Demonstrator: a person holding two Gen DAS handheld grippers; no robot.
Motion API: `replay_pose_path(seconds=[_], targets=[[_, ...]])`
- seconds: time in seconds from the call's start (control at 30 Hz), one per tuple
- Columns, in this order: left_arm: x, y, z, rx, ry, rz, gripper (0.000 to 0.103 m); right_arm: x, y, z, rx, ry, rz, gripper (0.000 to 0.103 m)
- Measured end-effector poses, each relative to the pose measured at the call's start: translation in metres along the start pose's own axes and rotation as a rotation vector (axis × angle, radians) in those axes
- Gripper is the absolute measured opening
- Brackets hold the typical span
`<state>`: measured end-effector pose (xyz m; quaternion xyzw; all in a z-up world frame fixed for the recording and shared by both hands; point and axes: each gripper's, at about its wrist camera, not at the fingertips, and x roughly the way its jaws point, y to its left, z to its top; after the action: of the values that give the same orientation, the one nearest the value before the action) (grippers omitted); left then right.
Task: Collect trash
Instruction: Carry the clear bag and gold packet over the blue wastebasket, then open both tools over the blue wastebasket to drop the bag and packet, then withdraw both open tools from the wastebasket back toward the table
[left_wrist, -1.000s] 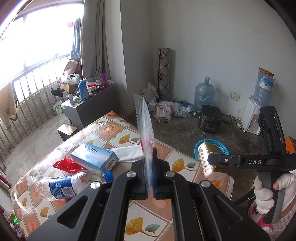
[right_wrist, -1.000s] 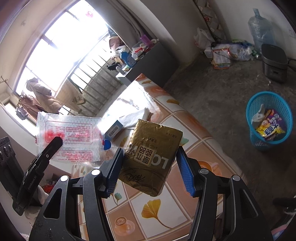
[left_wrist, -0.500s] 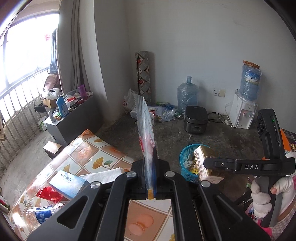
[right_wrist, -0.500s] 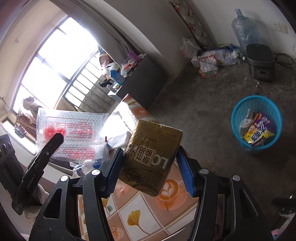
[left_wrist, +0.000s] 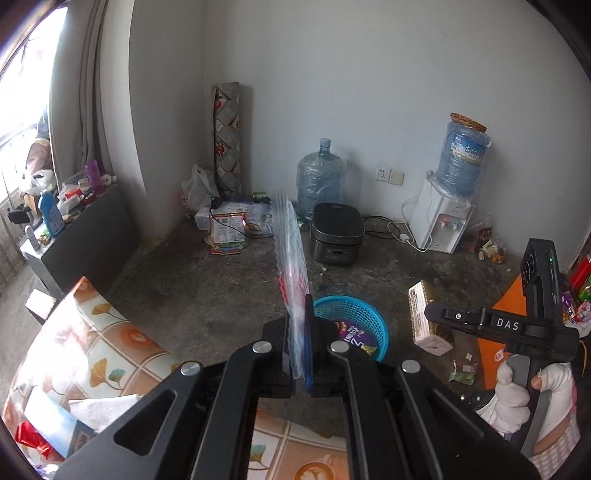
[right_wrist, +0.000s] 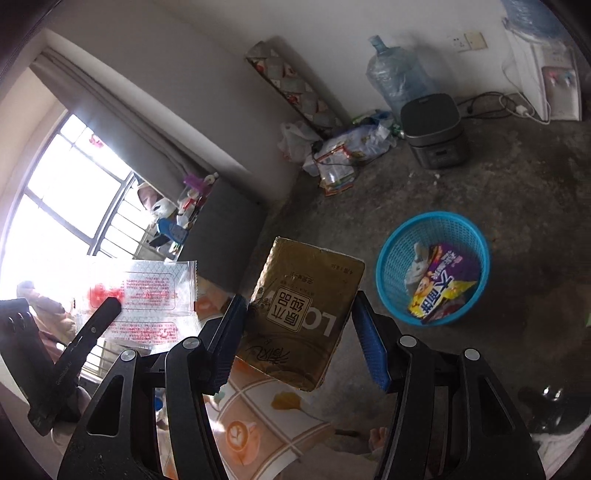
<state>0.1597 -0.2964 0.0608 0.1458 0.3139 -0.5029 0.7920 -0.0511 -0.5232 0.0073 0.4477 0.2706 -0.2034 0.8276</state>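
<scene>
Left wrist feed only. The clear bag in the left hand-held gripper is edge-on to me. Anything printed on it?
Observer: Yes. The right wrist view shows the flat face of the clear bag, with red print in framed panels.
Operator: Gold pack: how is it gripped?
Observer: The right hand-held gripper has a blue pad on each side of it, and its printed face is turned to that camera, upside down.
Operator: Blue basket contents?
Observer: A purple and yellow snack wrapper, with something white beside it.
</scene>
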Motion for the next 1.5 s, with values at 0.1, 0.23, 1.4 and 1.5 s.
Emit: replay_pose_path(seconds=[0.1, 0.23, 1.4, 1.5], targets=[[0.041, -0.004, 0.006, -0.059, 0.061, -0.071, 0.003, 0.006, -0.020, 0.008, 0.051, -0.002, -0.040, 0.055], [0.098, -0.022, 0.010, -0.054, 0.144, -0.101, 0.003, 0.023, -0.042, 0.016, 0.100, 0.014, -0.079, 0.055], [0.148, -0.004, 0.012, -0.166, 0.179, -0.137, 0.057, 0.055, -0.087, 0.026, 0.193, 0.014, -0.143, 0.061], [0.116, 0.004, 0.008, -0.165, 0.143, -0.124, 0.059, 0.042, -0.067, 0.020, 0.123, -0.003, -0.149, 0.061]])
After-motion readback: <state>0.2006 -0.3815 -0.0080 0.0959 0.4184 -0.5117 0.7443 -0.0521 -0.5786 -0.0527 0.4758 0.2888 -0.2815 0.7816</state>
